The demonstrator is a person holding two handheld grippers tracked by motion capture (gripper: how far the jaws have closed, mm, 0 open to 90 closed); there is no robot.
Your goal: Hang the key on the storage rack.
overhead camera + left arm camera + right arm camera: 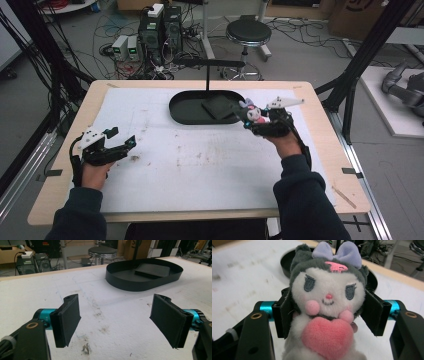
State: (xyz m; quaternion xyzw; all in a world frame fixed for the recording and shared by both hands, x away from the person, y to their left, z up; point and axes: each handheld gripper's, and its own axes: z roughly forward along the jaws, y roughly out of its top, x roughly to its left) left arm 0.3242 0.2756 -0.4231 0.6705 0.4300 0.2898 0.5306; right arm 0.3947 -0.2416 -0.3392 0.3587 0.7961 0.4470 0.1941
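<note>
Fingers (377, 312) of the right gripper (328, 312), flat black pads, clamp a soft plush doll (328, 297) with a lilac bow and pink felt heart. It stands upright, long axis vertical, facing the camera, just beside the oval black tray (186, 111). Left gripper (116, 320) fingers stand apart above the worktop (37, 292).

High view: fixed overhead, facing forward and down across the whole desk (150, 150). Left gripper view: low, near the desk surface, facing the black tray (143, 277). Right gripper view: close-up, also toward the tray. Shared by all three: tray and desk top.
</note>
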